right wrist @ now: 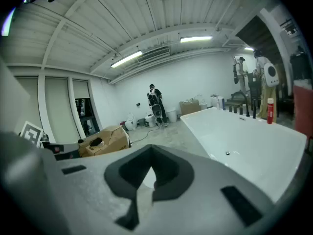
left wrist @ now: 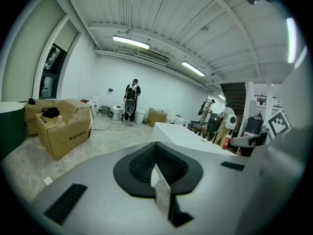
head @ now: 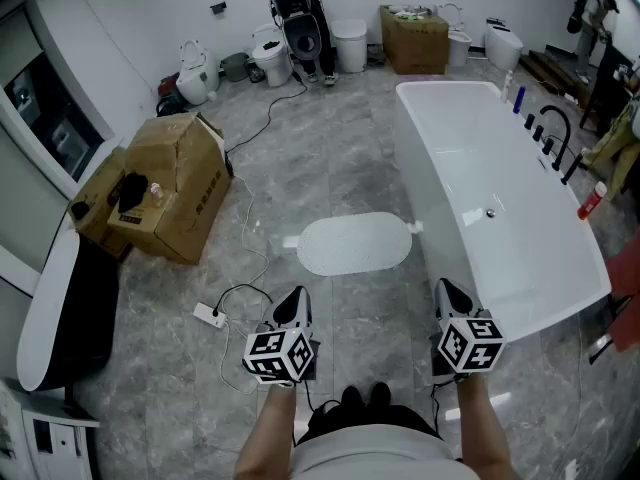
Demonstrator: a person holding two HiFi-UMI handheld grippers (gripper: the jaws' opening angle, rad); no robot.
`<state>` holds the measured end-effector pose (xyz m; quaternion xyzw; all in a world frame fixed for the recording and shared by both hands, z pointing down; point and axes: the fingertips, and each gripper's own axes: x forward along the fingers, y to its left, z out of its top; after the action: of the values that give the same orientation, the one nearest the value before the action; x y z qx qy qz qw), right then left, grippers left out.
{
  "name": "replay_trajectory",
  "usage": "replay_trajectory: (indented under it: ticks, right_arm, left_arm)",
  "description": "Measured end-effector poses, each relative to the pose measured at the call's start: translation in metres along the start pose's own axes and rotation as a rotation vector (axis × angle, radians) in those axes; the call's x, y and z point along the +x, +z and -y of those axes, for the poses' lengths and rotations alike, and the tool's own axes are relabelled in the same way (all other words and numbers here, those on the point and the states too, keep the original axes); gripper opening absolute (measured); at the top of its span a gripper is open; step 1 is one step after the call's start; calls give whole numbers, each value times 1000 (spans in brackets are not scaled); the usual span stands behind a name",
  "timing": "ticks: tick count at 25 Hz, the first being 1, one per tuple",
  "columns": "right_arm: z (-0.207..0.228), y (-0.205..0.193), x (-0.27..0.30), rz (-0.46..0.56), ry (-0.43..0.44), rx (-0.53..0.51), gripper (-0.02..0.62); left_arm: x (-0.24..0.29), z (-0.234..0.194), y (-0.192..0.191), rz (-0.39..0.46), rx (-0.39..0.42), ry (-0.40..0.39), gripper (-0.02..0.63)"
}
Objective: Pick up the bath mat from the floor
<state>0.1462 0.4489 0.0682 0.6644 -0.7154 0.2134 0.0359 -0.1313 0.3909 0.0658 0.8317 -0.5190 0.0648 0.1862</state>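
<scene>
bath mat (head: 355, 244) on grey floor (head: 320, 158) beside bathtub (head: 432, 230), left gripper (head: 294, 294) and right gripper (head: 448, 288) clenched empty

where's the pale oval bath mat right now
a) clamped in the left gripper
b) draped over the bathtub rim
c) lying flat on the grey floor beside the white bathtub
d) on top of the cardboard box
c: in the head view the pale oval bath mat lies flat on the grey marbled floor, just left of the white bathtub, with nothing holding it.
</scene>
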Motion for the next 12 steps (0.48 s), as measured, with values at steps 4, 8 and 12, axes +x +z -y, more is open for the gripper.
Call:
replay_trajectory:
  ticks: [4, 8, 12]
  right_arm:
    - [8, -6, -3, -10, 15, 0, 0]
    - [9, -6, -6, 8, 29, 6, 2]
    - [13, -6, -6, 17, 23, 1, 2]
  left_arm:
    - [-3, 9, -7, 9, -13, 12, -8]
    - [-4, 12, -12, 2, -4, 26, -8]
    - [-4, 15, -17, -9, -9, 40, 2]
